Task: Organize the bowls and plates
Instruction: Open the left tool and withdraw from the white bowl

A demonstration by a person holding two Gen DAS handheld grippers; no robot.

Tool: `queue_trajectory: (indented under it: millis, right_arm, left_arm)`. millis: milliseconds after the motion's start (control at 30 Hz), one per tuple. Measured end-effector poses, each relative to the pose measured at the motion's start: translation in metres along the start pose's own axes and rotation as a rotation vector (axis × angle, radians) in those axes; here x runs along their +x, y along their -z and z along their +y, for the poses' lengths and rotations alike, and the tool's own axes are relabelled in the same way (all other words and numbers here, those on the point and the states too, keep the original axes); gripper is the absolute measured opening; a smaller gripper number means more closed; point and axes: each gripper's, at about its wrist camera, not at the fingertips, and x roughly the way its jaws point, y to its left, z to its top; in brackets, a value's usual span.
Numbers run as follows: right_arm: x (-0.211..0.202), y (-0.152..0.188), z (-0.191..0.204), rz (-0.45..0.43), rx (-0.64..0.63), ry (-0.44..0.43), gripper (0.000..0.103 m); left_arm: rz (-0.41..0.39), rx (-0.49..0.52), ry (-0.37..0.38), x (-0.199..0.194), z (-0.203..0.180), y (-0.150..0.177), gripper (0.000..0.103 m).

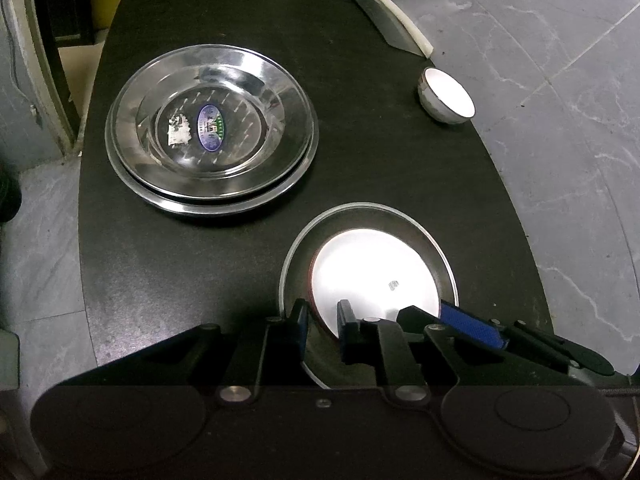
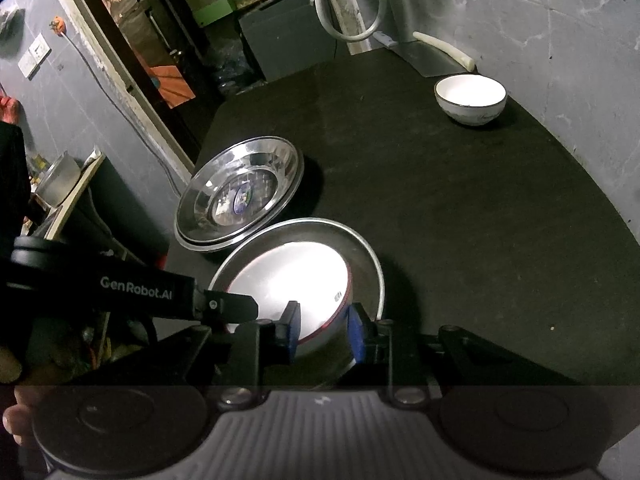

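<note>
A white dish with a red outside (image 1: 372,268) (image 2: 296,276) lies in a steel plate (image 1: 400,220) (image 2: 368,256) at the near edge of the black table (image 1: 360,140). My left gripper (image 1: 322,318) is shut across the dish's near-left rim, one pad inside and one outside. My right gripper (image 2: 324,330) is shut on the rim from the other side, and its blue pad (image 1: 472,328) shows in the left wrist view. Two stacked steel plates (image 1: 240,80) (image 2: 240,192) rest just beyond. A small white bowl (image 1: 448,94) (image 2: 470,94) stands far right.
A cleaver (image 1: 384,24) (image 2: 432,60) and a white stick (image 1: 404,20) (image 2: 444,50) lie at the table's far edge against the grey wall. A low shelf with a pot (image 2: 60,180) stands left of the table. A hand (image 2: 16,420) holds the gripper at lower left.
</note>
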Motion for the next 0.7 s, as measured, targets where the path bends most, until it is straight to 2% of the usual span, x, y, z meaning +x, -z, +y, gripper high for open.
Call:
queue_trajectory:
  millis: [200,267,433,567,600,633,700]
  right_arm:
    - [-0.001,0.0,-0.001,-0.007,0.005,-0.001,0.03]
    - [-0.001,0.0,-0.001,-0.012,0.007,-0.001,0.031]
    - [-0.006,-0.001,-0.002,-0.04,0.007,-0.004,0.042]
    - [-0.012,-0.002,-0.003,-0.07,0.009,-0.008,0.047]
    - [-0.013,-0.002,-0.003,-0.079,0.011,-0.006,0.053]
    - [-0.014,-0.003,-0.003,-0.087,0.013,0.005,0.058]
    - [-0.017,-0.003,-0.006,-0.102,0.026,0.021,0.06]
  left_arm:
    - [-0.007,0.005,0.003,-0.002,-0.001,0.0,0.022]
    - [-0.013,0.008,0.008,-0.004,-0.001,0.0,0.027]
    - [-0.042,0.007,0.037,-0.011,0.0,-0.002,0.039]
    - [-0.057,0.004,0.045,-0.016,0.001,-0.003,0.041]
    - [-0.064,0.004,0.047,-0.017,0.001,-0.003,0.042]
    - [-0.07,0.004,0.05,-0.019,0.001,-0.003,0.044]
    - [-0.086,0.006,0.05,-0.022,0.002,-0.004,0.05]
